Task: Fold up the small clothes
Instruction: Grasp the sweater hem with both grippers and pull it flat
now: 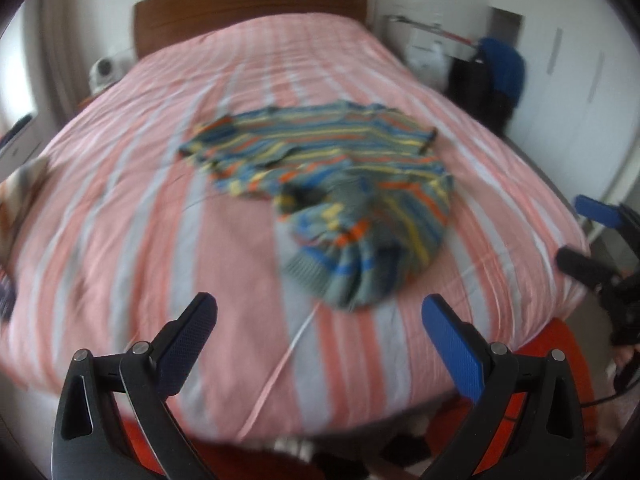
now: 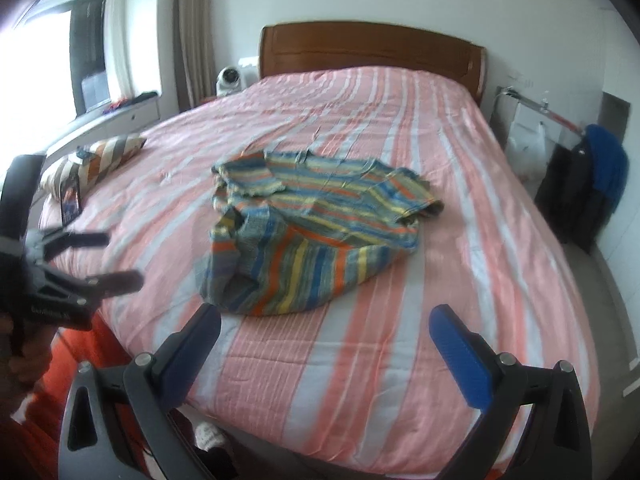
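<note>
Striped sweater [image 2: 308, 232] lies rumpled mid-bed [image 2: 460, 280], nearer foot edge, hem bunched, so needs spreading before fold; left gripper [image 1: 320, 340] and right gripper [image 2: 326, 344] both spread wide, empty, hovering short of cloth, likely lining up for grab

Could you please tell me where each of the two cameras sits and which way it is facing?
Left wrist: on the left tongs, open, looking up the bed toward the headboard; the striped shirt lies ahead, the right tongs at the right edge.
Right wrist: on the right tongs, open, facing the same way; the left tongs and the hand holding them show at the left edge, a pillow beyond.
Shared: bed, shirt, headboard.
</note>
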A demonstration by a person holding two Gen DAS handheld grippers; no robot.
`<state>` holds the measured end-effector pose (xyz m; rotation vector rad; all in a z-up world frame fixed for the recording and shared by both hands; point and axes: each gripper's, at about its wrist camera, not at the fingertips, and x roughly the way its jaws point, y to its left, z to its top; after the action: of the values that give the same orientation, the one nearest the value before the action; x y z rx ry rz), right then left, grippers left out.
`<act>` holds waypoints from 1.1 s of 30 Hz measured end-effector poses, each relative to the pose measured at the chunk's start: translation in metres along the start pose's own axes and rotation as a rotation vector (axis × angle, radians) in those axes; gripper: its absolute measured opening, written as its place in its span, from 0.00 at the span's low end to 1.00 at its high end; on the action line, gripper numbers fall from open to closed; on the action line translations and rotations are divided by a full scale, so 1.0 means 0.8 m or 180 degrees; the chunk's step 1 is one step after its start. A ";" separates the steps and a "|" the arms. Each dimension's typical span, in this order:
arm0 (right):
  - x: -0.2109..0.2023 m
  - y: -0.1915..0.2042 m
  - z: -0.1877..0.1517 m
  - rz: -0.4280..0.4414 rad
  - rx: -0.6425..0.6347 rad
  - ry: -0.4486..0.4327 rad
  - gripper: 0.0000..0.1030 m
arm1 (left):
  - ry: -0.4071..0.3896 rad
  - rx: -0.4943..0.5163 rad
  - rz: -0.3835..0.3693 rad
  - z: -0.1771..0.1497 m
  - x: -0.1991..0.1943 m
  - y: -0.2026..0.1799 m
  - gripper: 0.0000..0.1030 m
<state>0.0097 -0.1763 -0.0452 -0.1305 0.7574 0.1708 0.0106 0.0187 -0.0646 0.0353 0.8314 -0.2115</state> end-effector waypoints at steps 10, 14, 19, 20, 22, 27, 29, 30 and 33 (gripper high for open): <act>0.198 0.038 0.013 0.0911 -0.0742 0.0569 0.48 | 0.0514 -0.0223 -0.0357 0.009 0.122 0.018 0.09; 0.202 0.035 0.021 0.1169 -0.0317 0.0555 0.04 | 0.0440 -0.0562 -0.0358 0.001 0.081 0.055 0.09; 0.118 -0.022 -0.005 0.1146 -0.0085 0.0406 0.04 | 0.0444 -0.0693 -0.0272 -0.032 0.018 0.106 0.09; 0.108 -0.032 -0.014 0.1101 -0.0043 0.0444 0.04 | 0.0493 -0.0698 -0.0307 -0.042 0.014 0.110 0.10; 0.093 -0.051 -0.047 0.0961 0.0028 0.0615 0.06 | 0.0602 -0.0636 -0.0231 -0.061 0.010 0.106 0.11; 0.087 -0.077 -0.093 0.0649 0.0156 0.1039 0.56 | 0.0687 -0.0515 -0.0169 -0.087 0.013 0.100 0.49; 0.071 -0.094 -0.092 0.0669 0.0364 0.0939 0.59 | 0.0554 -0.0592 -0.0117 -0.084 0.006 0.111 0.66; 0.067 -0.096 -0.087 0.0666 0.0425 0.0887 0.60 | 0.0466 -0.0643 -0.0058 -0.081 0.003 0.120 0.71; 0.059 -0.097 -0.062 0.0776 0.0627 0.0683 0.72 | 0.0428 -0.0829 0.0060 -0.069 0.022 0.142 0.72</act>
<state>0.0254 -0.2562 -0.1090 0.1336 0.9993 0.3159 0.0048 0.1331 -0.1207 -0.1889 0.9868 -0.0824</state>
